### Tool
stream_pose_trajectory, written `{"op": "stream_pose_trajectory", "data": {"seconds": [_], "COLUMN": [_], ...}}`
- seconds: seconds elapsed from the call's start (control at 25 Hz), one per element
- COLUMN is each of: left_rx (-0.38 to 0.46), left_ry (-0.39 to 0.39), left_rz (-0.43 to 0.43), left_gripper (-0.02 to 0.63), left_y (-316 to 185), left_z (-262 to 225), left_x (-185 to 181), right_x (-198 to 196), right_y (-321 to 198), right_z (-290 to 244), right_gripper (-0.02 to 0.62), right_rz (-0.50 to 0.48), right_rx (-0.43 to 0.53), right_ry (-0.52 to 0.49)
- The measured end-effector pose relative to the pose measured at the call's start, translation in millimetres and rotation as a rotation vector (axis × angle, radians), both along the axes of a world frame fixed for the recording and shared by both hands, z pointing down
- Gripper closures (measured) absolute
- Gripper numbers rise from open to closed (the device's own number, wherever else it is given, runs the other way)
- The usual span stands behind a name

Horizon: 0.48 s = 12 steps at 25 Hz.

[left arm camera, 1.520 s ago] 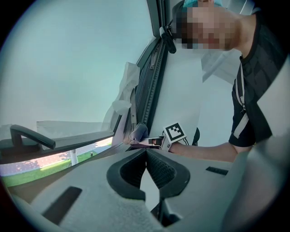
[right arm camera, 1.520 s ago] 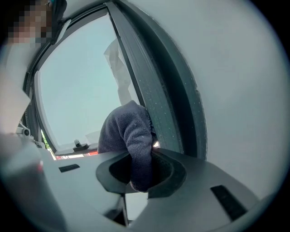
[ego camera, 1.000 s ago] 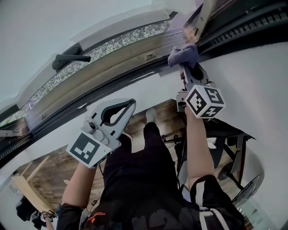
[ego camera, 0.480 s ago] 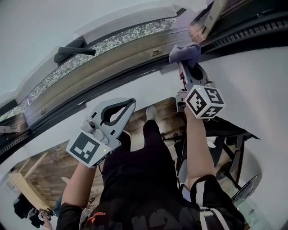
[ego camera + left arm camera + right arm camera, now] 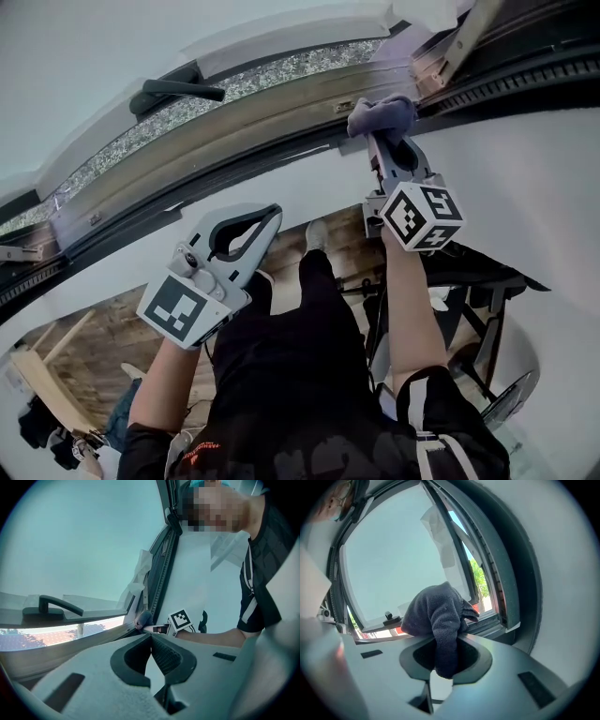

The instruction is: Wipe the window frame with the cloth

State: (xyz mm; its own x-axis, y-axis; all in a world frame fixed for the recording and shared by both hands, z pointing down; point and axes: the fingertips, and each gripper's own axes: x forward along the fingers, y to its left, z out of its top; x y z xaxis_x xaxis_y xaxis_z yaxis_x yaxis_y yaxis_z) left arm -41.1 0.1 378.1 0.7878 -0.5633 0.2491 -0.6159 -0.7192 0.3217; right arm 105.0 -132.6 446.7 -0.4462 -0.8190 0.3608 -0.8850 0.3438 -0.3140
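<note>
Right gripper (image 5: 445, 644): jaws clenched on a dark blue-grey cloth (image 5: 438, 609). One fold hangs down between the jaws. The bunched remainder bulges above the tips and hides them.

Cloth position, head view: upper right of centre of the frame. It lies against the lower rail of the window frame (image 5: 234, 131), close to the corner where a slanted upright frame member comes down at the top right. The left gripper view agrees: the wad touches the rail just ahead of the right gripper's marker cube (image 5: 420, 214).

Left gripper (image 5: 151, 637): jaws closed tip to tip, nothing between them. Head view: lower left of centre, held off the frame in front of the white wall (image 5: 525, 169) under the window, well apart from the cloth.

Window handle (image 5: 178, 91): dark, upper left of the head view, on the sash, lever lying along the sash edge.

Glass reads pale and featureless in both gripper views. A narrow strip of greenery shows at the frame's right side in the right gripper view.

Bottom of the head view: the person's dark-trousered legs (image 5: 291, 356) over a wooden floor (image 5: 94, 347).
</note>
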Motion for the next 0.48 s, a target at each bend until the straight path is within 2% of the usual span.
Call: {"op": "stream_pose_trajectory", "data": {"seconds": [0.48], "left_rx": [0.007], "left_ry": [0.003], "left_rz": [-0.039], "left_gripper": [0.588], "left_y": [15], "left_z": [-2], "left_x": [-28], "right_x": [-52], "right_y": [20], "right_z": [1], "right_gripper": [0.543], "right_rz": [-0.083], "right_rx": [-0.015], "right_ry": [-0.005]}}
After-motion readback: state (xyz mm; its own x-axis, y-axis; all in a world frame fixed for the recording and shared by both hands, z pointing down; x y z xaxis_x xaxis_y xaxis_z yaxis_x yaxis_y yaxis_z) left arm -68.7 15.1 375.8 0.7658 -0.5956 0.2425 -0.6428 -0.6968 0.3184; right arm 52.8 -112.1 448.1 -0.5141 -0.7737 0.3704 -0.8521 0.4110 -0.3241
